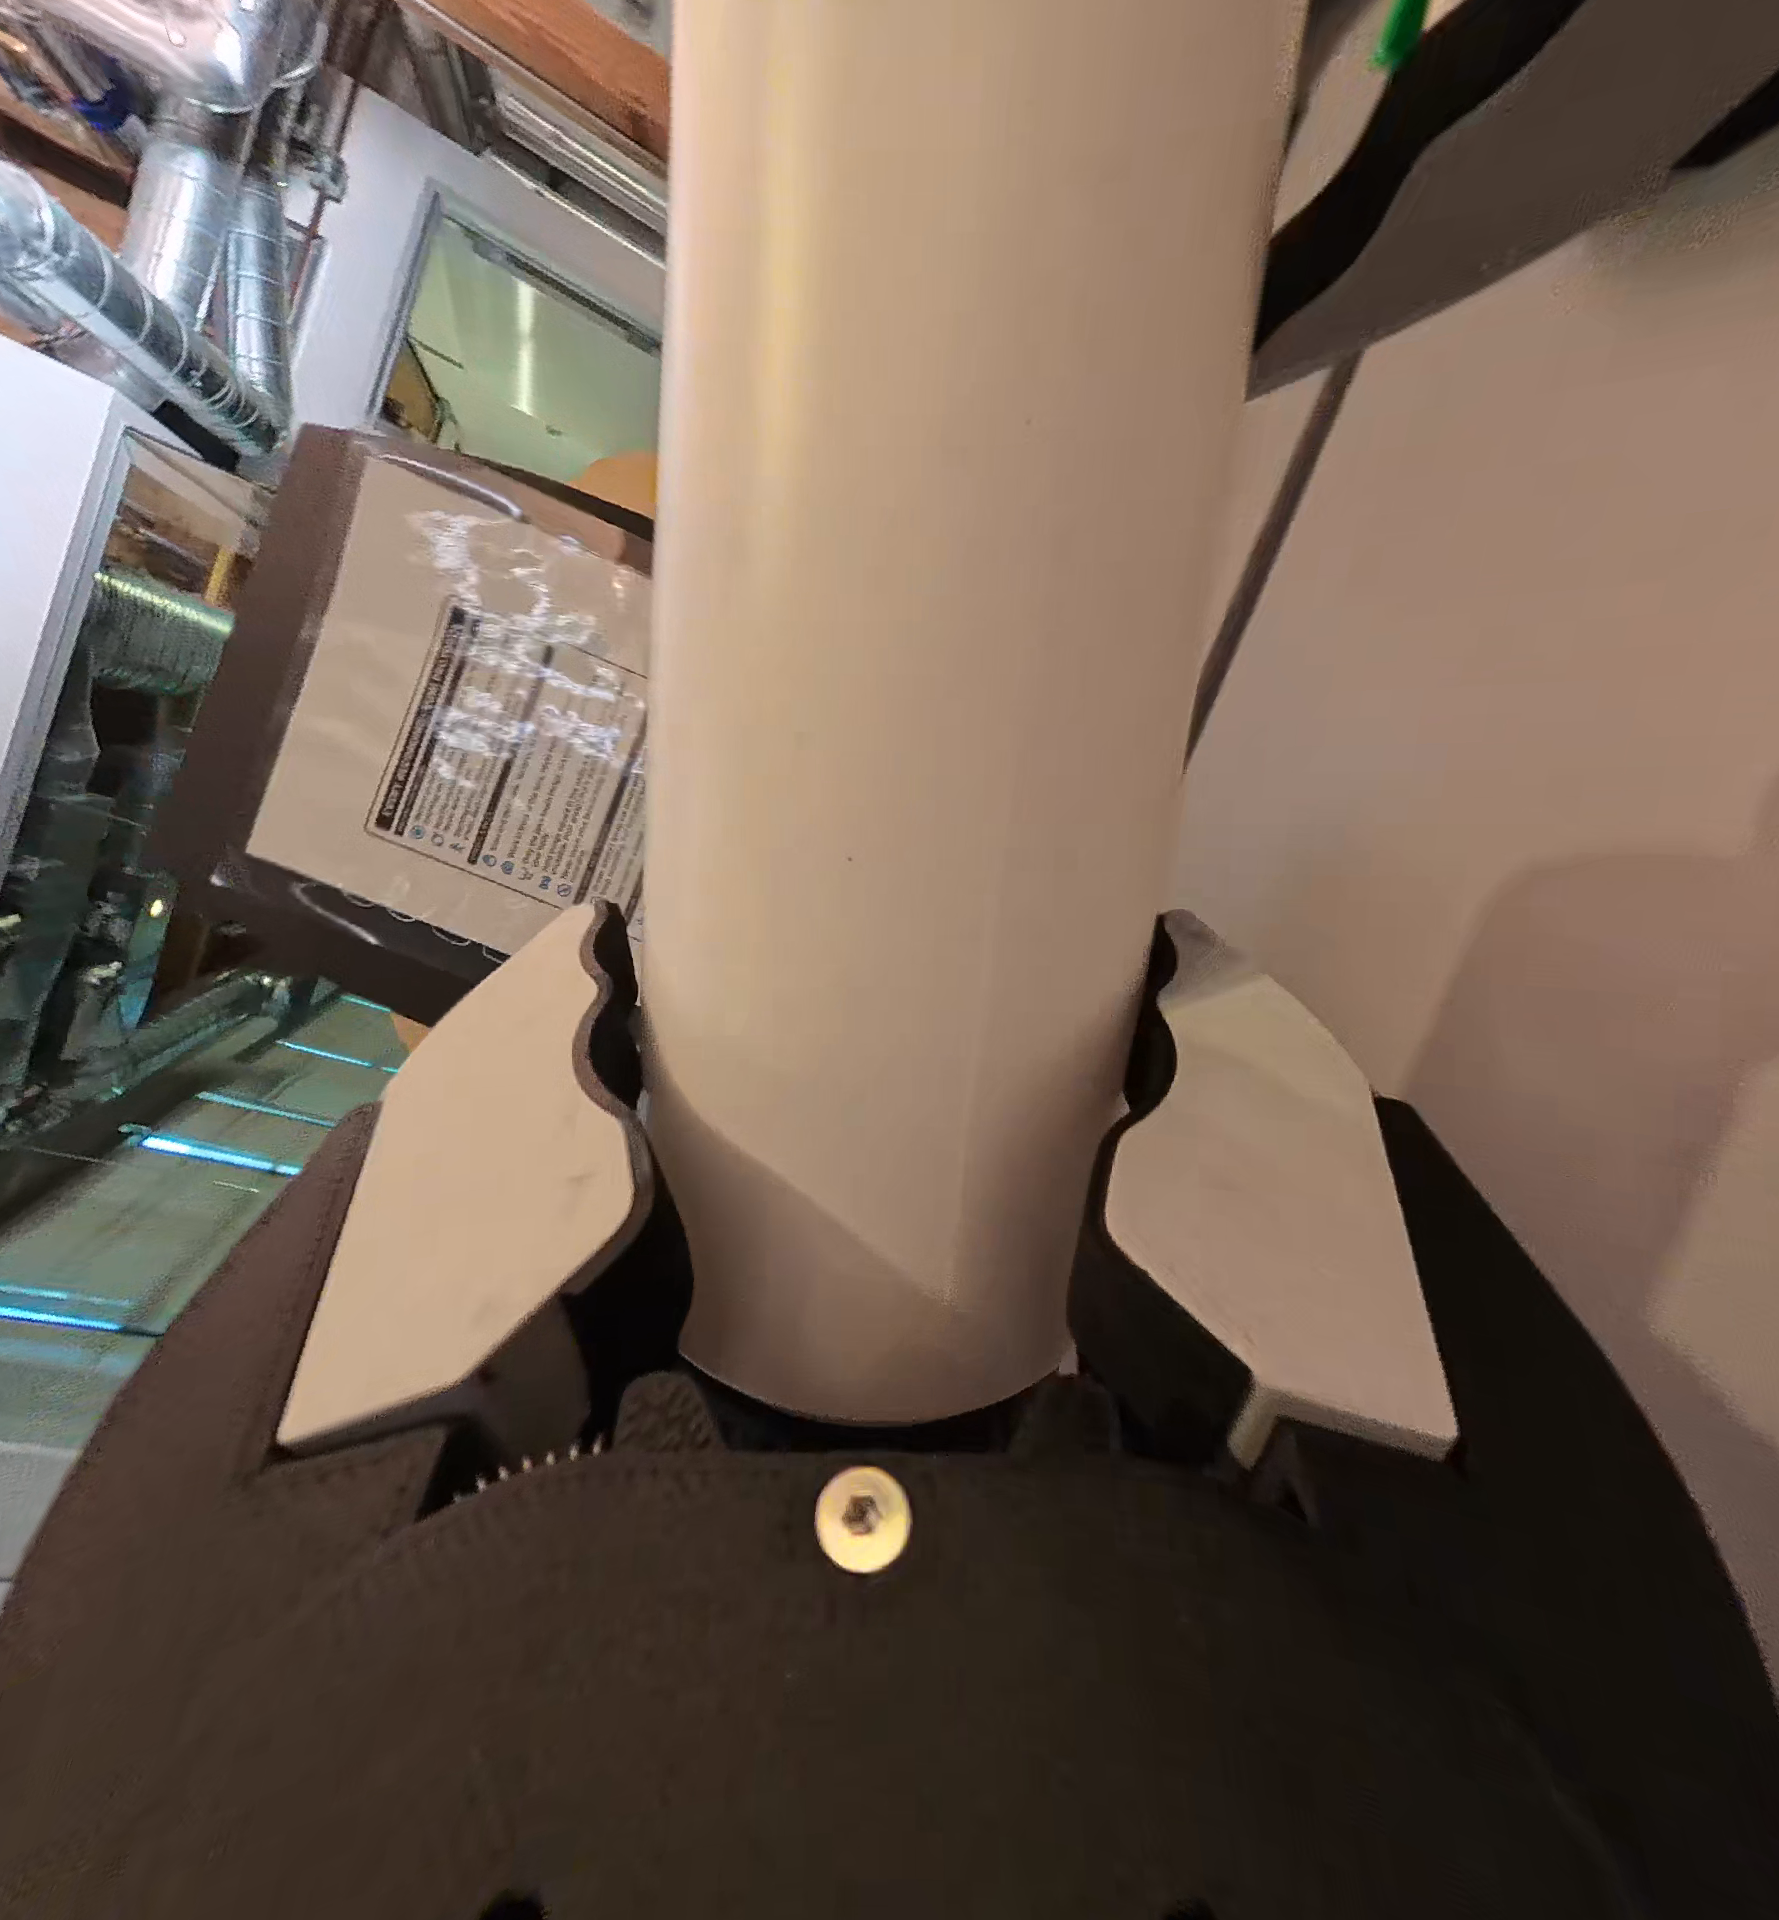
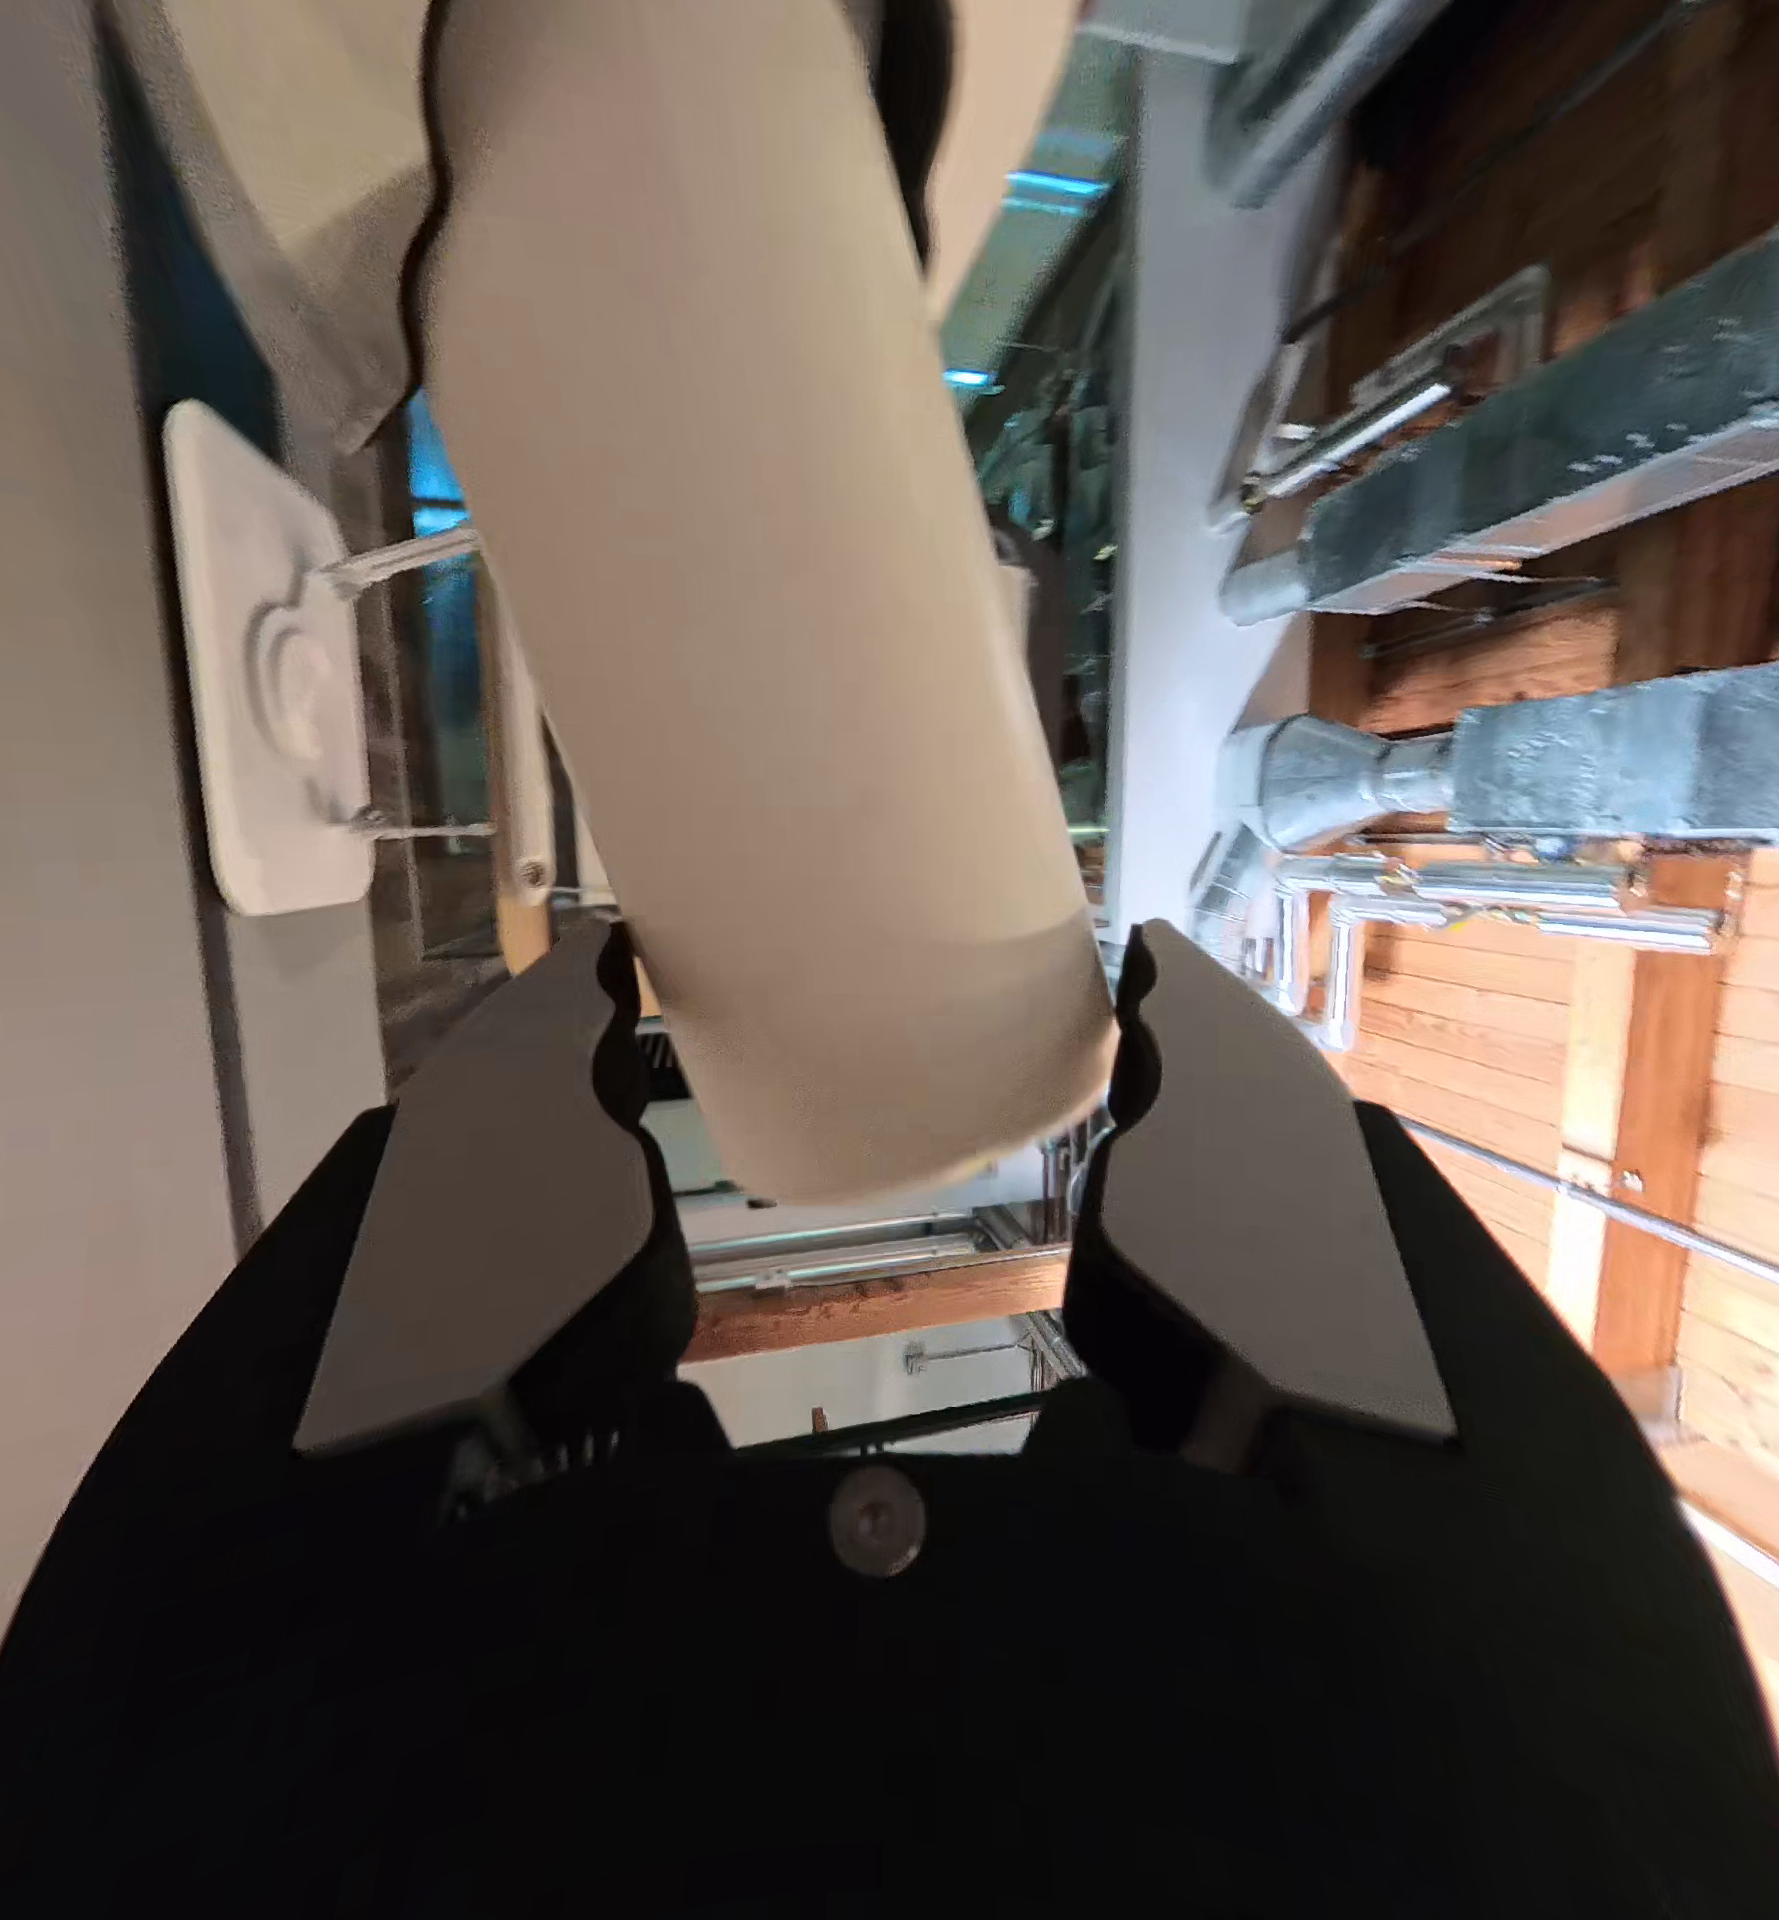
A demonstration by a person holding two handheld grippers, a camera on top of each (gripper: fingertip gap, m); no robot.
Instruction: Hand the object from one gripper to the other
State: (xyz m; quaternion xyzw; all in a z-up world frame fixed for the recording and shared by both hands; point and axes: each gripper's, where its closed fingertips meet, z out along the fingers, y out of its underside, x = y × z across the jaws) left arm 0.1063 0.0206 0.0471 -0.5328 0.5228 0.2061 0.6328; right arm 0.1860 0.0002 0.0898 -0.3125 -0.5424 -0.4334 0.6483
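The white tube [image 1: 926, 644], a smooth, rigid cylinder, is seen in the left wrist view clamped between the scalloped pads of the left hand-held gripper [image 1: 890, 997], which is closed on its lower end; the tube runs straight up out of frame, and the other gripper's dark body is partly seen at the upper right. In the right wrist view, the tube's free end [image 2: 760, 644] is found tilted between the spread fingers [image 2: 511, 1174] of the right hand-held gripper [image 2: 869, 997], close to the right-hand pad, though contact cannot be confirmed through the blur. The tube is judged light, stiff and somewhat slippery; hold is best taken squarely across the wall, back from the rim.
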